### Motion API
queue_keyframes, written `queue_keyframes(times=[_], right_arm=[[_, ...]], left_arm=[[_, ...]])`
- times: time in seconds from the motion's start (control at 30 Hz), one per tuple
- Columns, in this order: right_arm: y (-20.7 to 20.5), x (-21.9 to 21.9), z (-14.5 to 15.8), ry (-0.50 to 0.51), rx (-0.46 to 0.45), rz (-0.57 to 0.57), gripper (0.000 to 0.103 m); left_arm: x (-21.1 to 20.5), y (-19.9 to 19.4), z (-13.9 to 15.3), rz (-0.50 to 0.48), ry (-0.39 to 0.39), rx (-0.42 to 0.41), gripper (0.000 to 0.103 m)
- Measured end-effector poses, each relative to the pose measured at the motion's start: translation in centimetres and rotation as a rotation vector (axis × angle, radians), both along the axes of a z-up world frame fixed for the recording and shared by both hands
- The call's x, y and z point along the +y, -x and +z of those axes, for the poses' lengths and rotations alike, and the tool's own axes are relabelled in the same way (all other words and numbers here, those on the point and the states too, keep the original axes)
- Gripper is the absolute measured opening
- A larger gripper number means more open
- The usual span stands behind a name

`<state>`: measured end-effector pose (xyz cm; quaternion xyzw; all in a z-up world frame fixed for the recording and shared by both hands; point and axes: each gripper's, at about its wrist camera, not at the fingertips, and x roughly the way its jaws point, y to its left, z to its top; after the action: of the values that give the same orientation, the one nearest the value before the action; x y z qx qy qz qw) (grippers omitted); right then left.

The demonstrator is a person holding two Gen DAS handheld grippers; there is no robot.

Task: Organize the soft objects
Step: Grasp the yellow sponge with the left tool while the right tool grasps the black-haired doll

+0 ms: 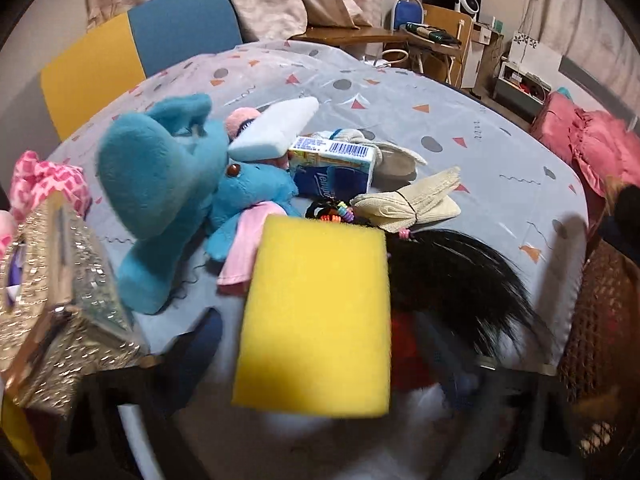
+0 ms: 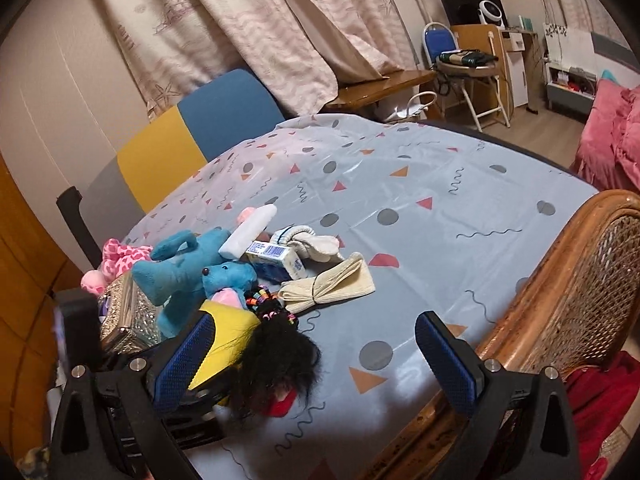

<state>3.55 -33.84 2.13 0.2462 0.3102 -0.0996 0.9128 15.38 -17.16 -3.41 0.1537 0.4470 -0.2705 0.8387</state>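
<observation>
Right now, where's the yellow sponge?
Both views show the yellow sponge near the table's front edge, between the blue plush toy and the black wig.

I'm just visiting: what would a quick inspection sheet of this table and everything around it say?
Surface: table under a patterned grey cloth.
Job's things: yellow sponge held up by the left tool; blue plush, white sponge, folded cream cloth, black wig lie heaped together.
Clutter: tissue pack, silver box.
Grippers: right tool open, empty, above the cloth; left tool's fingers hidden.
Cables: nothing seen on the table.
Surroundings: wicker chair, curtains.
</observation>
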Motion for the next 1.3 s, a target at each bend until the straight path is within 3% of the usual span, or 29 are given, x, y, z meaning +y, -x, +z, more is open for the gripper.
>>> queue_keyframes(times=[0.07,0.3,0.43,0.53,0.63,0.73,0.87,0.97,1.03,1.13,1.23,1.3], right_arm=[[0.1,-0.1,0.0,-0.011,-0.001,-0.002,0.102],[-0.1,0.0,0.0,-0.01,0.005,0.006,0.102],[-0.2,0.0,-0.1,-0.006,0.016,0.006,0.102],[-0.3,0.3,0.0,0.015,0.03,0.008,0.102],[-0.7,1.1,0.0,0.062,0.068,0.041,0.1],[-1.5,2.3,0.0,0.078,0.101,0.118,0.096],[-3.4,4.9,-0.2,0.049,0.144,0.265,0.061],[-5.4,7.8,-0.9,0.017,0.203,0.427,0.056],[-6.6,9.5,-1.1,0.09,0.231,0.472,0.056],[-8.6,10.1,-1.1,0.175,0.248,0.436,0.056],[-11.3,10.0,-2.2,0.323,0.335,0.38,0.057],[-13.1,9.5,-4.0,0.358,0.437,0.385,0.057]], left_arm=[[0.4,-0.6,-0.4,0.019,0.035,0.037,0.066],[6.6,2.4,2.3,0.095,0.217,-0.017,0.066],[10.2,4.7,1.9,0.18,0.238,0.002,0.066],[11.8,6.2,0.1,0.231,0.2,0.021,0.066],[11.9,7.2,-2.6,0.264,0.107,0.052,0.066],[11.8,7.5,-3.6,0.275,0.105,0.04,0.068],[11.5,7.8,-4.3,0.248,0.052,-0.002,0.07],[11.7,8.1,-4.5,0.251,0.07,-0.025,0.07],[11.9,8.2,-4.7,0.251,0.082,-0.025,0.07],[11.9,8.3,-4.6,0.247,0.085,-0.038,0.07],[11.8,8.3,-4.7,0.247,0.09,-0.04,0.07],[12.0,8.5,-4.7,0.246,0.097,-0.046,0.07]])
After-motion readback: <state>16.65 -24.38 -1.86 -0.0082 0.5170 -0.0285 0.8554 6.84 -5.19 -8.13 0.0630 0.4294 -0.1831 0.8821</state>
